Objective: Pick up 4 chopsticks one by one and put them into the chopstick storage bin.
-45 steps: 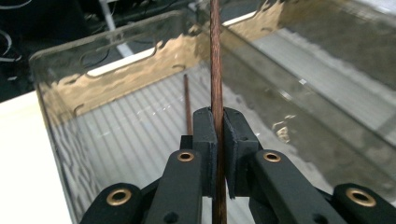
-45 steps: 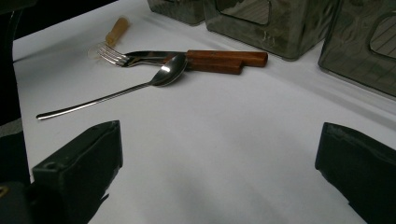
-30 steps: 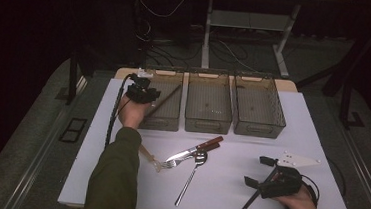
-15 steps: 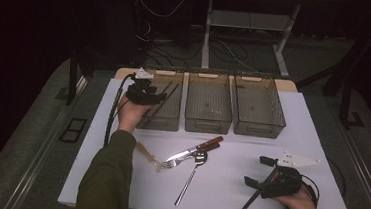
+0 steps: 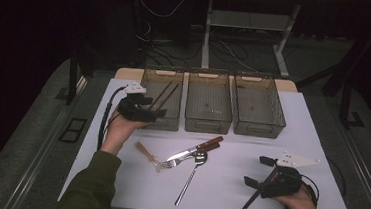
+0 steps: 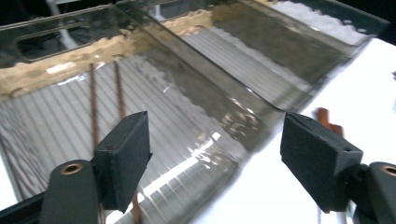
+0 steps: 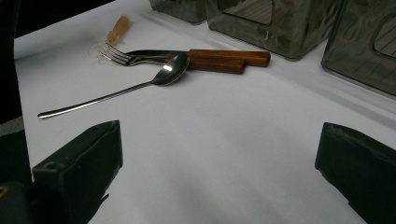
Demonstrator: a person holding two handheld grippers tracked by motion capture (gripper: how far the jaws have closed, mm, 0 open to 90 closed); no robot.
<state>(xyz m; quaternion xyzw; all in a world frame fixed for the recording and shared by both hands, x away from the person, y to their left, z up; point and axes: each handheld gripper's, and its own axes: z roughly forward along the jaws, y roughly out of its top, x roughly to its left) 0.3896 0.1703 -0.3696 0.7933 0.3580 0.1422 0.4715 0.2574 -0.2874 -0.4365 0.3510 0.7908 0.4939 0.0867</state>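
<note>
Two chopsticks [image 6: 93,107] lie in the bin [image 6: 196,140] beyond parted fingers [image 6: 123,156].

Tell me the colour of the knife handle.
Reddish-brown wood; the knife handle shows best in the right gripper view.

Lab or test room set up for recording, not a home. A white table [image 5: 315,145] stands alone on grey carpeted flooring [image 5: 40,138] with dark surroundings and no kitchen fittings. Behind it, the metal legs of another desk frame [image 5: 207,31] and loose cables [image 5: 156,9] hanging down. Floor socket plate [image 5: 72,128] set beside the table. Three identical clear plastic bins [image 5: 208,106] lined up in a neat row at the far edge, cutlery [image 5: 194,153] laid out on the bare tabletop as test props. A person's hands carry camera-fitted handheld grippers trailing cable [image 5: 106,123].
</note>
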